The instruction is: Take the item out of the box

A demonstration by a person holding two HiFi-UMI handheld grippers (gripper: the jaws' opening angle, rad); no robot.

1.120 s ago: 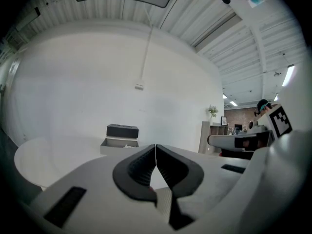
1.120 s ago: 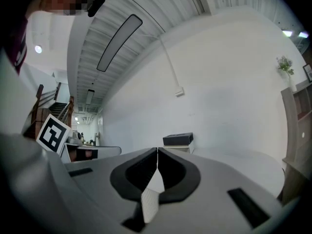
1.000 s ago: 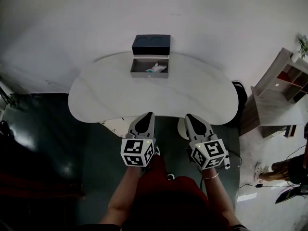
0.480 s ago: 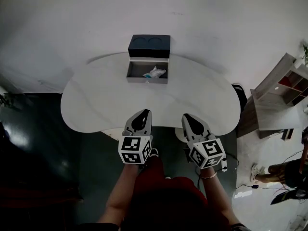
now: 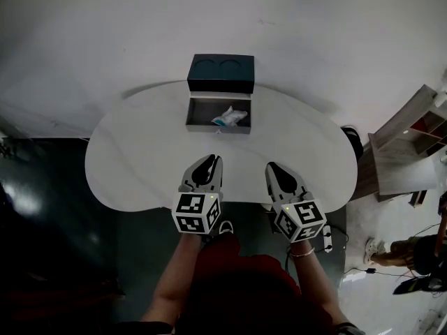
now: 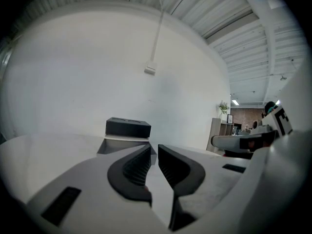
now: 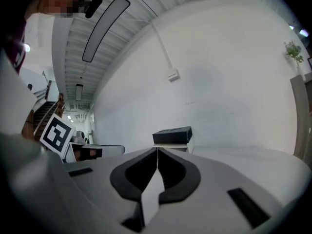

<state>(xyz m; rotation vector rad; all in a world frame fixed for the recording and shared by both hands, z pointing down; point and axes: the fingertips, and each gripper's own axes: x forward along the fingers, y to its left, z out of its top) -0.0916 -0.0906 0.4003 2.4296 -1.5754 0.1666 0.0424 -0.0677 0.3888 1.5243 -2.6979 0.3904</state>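
I hold both tools low over the near edge of the white tabletop (image 5: 154, 152), in the lower middle of the head view, side by side and pointing up the frame toward the box (image 5: 209, 128). My left gripper (image 5: 209, 160) has its fingers (image 6: 138, 165) drawn in to a thin slit with nothing between them, so I count it as closed and empty. My right gripper (image 5: 273, 167) is the same, its fingers (image 7: 139, 172) meeting tip to tip on nothing. I judge they are shut simply because nothing needs grasping yet.

The box sits at the far side of the tabletop, upper centre of the head view, well apart from both grippers. It is open. The shallow grey tray faces up, and the dark lid (image 5: 221, 73) stands just behind it, toward the wall, out of the way of a reach from my side. Toward the right end of the tray lies the packet (image 5: 230, 116), a small crumpled white thing with a touch of teal. The left part of the tray is bare. In both gripper views the box shows ahead, but only its lid and front wall, with the packet hidden below the rim.

As I read it, the taking-out has not begun. With the packet lying to the right, my right gripper looks the natural one for it. It would have to open before coming down over the rim. The left gripper might steady the tray, which looks light enough to slide.
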